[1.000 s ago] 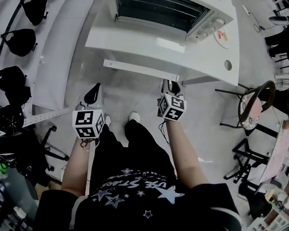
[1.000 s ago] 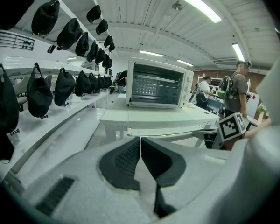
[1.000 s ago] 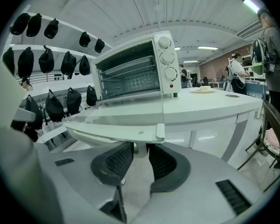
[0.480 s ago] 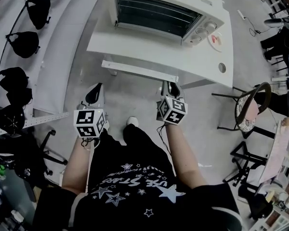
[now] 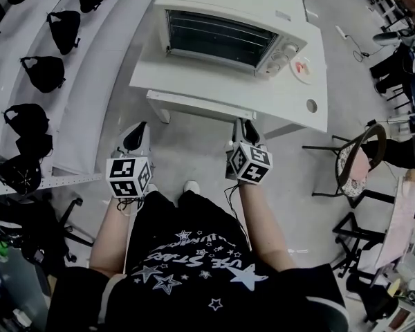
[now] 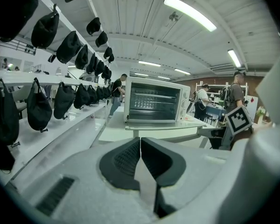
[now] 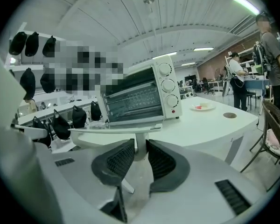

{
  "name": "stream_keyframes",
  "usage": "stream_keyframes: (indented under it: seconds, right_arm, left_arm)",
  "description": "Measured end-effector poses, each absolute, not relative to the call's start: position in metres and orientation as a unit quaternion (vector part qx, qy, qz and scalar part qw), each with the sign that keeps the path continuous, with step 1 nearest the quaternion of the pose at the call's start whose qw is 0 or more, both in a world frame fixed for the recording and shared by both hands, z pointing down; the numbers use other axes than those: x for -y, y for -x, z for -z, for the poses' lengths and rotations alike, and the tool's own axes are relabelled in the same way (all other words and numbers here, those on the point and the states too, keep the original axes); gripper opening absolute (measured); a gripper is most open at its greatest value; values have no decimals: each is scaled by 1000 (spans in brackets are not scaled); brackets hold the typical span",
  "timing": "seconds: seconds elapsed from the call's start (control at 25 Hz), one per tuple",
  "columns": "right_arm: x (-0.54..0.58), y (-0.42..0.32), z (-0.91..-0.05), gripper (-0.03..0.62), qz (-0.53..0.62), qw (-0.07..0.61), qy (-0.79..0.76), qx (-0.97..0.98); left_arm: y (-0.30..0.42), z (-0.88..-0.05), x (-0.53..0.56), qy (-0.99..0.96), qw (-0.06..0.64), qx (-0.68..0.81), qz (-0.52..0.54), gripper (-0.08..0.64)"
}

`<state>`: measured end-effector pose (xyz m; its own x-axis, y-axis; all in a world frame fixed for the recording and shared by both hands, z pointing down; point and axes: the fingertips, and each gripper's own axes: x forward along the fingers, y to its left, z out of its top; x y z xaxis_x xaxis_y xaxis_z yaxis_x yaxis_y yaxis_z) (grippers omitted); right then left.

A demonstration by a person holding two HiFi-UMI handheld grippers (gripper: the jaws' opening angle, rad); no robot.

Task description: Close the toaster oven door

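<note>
While door (image 5: pixel 194 81) lies flat open, right tongs (image 5: pixel 245 126) clamp handle (image 7: pixel 139 148) for swing-up toward toaster oven (image 5: pixel 228 37) ahead; left tongs (image 6: pixel 140 141) closed, empty, idle alongside.

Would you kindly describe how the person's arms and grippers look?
The left gripper and right gripper are white moulded shells with dark ribbed pads; each carries a cube of square black markers. Arms are bare below short black sleeves. The right gripper's jaws have just been closing, the door handle between them.
</note>
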<state>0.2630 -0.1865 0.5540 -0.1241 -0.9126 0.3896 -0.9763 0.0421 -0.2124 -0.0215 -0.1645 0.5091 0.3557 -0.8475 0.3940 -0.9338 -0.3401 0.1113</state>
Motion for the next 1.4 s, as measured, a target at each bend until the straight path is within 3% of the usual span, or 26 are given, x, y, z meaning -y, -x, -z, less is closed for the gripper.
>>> stream_keyframes:
  seconds: [1.4]
  right_arm:
    - [255, -274, -424, 91, -212, 73, -704, 674]
  left_arm:
    - [27, -437, 294, -870, 103, 476, -83, 23]
